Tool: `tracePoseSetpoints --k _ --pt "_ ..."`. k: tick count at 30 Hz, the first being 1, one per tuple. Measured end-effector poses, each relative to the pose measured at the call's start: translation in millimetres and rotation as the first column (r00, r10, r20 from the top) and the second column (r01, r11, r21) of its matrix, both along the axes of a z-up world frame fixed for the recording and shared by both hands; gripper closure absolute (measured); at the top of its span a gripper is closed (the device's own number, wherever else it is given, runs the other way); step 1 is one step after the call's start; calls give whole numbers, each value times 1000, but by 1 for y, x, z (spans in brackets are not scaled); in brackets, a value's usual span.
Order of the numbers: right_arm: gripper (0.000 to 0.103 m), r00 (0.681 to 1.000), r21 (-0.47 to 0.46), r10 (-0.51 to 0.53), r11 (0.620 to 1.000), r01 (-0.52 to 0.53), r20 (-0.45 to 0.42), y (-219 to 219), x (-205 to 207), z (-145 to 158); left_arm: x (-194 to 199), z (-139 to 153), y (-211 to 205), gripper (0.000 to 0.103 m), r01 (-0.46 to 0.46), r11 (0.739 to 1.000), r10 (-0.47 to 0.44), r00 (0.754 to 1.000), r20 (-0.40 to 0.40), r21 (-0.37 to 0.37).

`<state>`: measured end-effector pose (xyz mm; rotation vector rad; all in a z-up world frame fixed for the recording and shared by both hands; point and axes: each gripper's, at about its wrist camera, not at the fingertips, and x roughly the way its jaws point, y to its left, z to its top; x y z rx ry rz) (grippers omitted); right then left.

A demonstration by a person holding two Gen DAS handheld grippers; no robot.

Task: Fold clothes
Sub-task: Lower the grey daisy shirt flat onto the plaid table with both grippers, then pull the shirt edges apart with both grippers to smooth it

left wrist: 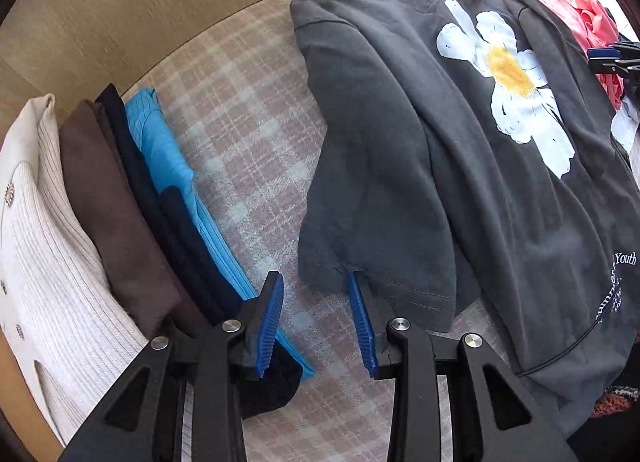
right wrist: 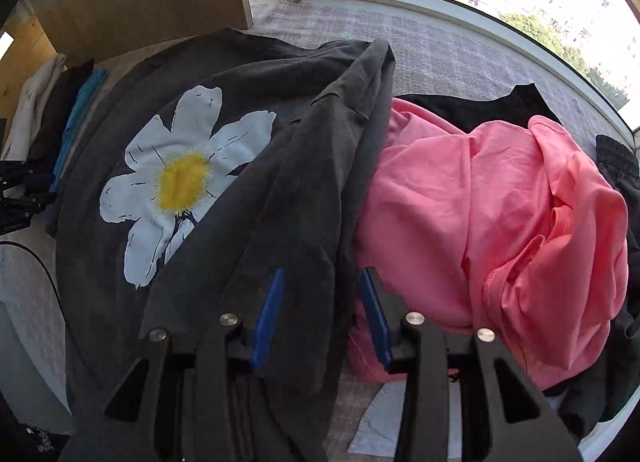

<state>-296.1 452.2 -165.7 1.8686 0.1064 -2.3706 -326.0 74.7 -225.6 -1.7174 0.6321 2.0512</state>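
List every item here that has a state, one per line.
dark grey T-shirt: laid out, sleeves folded in
left gripper: open at the sleeve hem
right gripper: open over the folded sleeve
pink garment: crumpled, unfolded
folded clothes: stacked in a row

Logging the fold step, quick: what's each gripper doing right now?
Left gripper: open, holding nothing; one pad touches the grey shirt sleeve hem.
Right gripper: open, shirt's folded edge between its jaws, not pinched.
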Motion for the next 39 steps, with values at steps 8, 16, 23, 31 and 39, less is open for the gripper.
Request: tracePoseSetpoints --k 8,16,23,31,39 --pt "64 994 21 22 999 -25 110 -8 7 -24 7 -1 17 73 1 1000 -1 1000 -27 11" --pt "99 994 -72 58 996 -51 92 7 3 7 22 27 11 101 -42 992 50 997 -63 122" --pt "100 998 52 22 998 -19 -61 65 -8 90 6 88 -38 101 -139 981 168 961 -222 138" --pt "52 998 -150 -7 989 -2 -60 60 -1 73 -26 77 -52 101 -164 984 175 951 -256 63" --pt "53 992 -66 51 997 -43 116 9 3 -23 -16 74 -59 96 -197 980 187 951 -247 -18"
